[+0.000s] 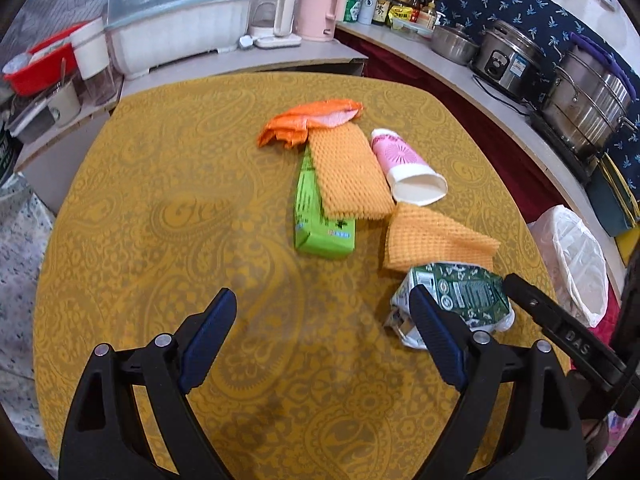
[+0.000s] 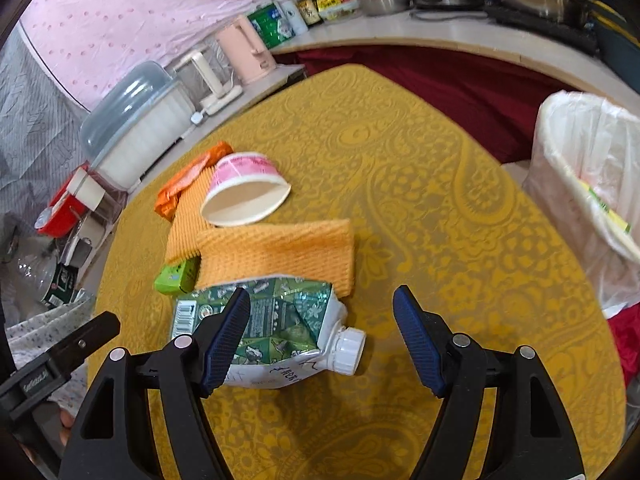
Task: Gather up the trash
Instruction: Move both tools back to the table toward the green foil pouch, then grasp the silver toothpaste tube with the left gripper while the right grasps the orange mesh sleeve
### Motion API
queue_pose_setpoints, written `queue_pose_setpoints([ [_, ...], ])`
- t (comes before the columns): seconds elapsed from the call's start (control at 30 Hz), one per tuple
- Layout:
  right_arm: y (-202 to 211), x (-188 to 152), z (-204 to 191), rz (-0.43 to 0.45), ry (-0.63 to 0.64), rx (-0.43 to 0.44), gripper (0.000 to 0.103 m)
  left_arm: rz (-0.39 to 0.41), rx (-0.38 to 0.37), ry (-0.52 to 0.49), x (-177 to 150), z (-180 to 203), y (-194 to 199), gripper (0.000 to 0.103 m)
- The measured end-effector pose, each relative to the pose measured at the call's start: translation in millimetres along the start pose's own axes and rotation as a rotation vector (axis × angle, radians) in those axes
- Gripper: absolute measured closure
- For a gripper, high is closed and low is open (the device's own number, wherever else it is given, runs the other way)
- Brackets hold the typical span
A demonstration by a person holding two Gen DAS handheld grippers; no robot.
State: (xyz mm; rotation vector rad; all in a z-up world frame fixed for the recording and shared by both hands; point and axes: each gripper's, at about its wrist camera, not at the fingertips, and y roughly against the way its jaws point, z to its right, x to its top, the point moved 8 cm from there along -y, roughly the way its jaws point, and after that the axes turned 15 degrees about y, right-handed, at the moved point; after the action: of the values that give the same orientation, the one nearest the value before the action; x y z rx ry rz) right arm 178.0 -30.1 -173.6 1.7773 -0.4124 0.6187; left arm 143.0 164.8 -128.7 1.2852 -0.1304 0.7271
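Trash lies on the yellow patterned table (image 1: 160, 208): a crushed green-and-white carton (image 1: 460, 298) (image 2: 280, 320) with a white cap, two orange foam nets (image 1: 348, 172) (image 1: 432, 240), a green box (image 1: 316, 216), a pink paper cup (image 1: 404, 164) (image 2: 244, 190) on its side, and an orange wrapper (image 1: 304, 122). My left gripper (image 1: 322, 328) is open and empty above the near table, left of the carton. My right gripper (image 2: 322, 328) is open, low over the table, with its left finger in front of the carton's body and the cap between the jaws.
A bin with a white plastic liner (image 2: 588, 184) (image 1: 576, 256) stands off the table's right edge. Counters behind and to the right hold a dish box (image 1: 176, 20), kettles, bottles and steel pots (image 1: 588, 100). A red box (image 1: 40, 64) sits far left.
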Motion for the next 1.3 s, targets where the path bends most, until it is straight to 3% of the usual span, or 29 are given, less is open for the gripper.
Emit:
queue_pose_setpoints([
  [0.27, -0.9, -25.4, -41.6, -0.050, 0.050, 0.116, 0.036, -0.052, -0.017, 0.073, -19.9, -10.5, 0.6, 0.019],
  [0.4, 9.4, -39.0, -74.7, -0.061, 0.135, 0.174, 0.039, -0.070, -0.016, 0.090, -23.2, -8.2, -4.6, 0.019],
  [0.5, 20.2, -42.9, -79.0, -0.054, 0.141, 0.183, 0.040, -0.100, -0.032, 0.131, -26.6, -3.2, -10.5, 0.019],
  [0.73, 43.6, -32.8, -32.8, -0.002, 0.094, 0.057, 0.040, -0.214, -0.053, 0.285, -44.3, 17.4, -45.2, 0.019],
  [0.9, 42.6, -14.4, -4.0, 0.015, 0.084, 0.020, 0.040, -0.204, -0.066, 0.375, -45.9, 24.5, -61.1, 0.018],
  [1.0, 30.3, 2.5, 2.1, 0.025, 0.103, 0.010, 0.040, -0.196, -0.084, 0.392, -42.1, 29.6, -63.7, 0.028],
  [1.07, 20.8, 12.7, 5.0, 0.030, 0.110, 0.007, 0.040, -0.206, -0.137, 0.393, -40.9, 36.2, -64.5, 0.049],
  [1.3, -24.5, 39.9, 14.4, 0.015, 0.112, 0.028, 0.040, -0.211, -0.209, 0.351, -24.5, 51.0, -59.3, 0.074],
])
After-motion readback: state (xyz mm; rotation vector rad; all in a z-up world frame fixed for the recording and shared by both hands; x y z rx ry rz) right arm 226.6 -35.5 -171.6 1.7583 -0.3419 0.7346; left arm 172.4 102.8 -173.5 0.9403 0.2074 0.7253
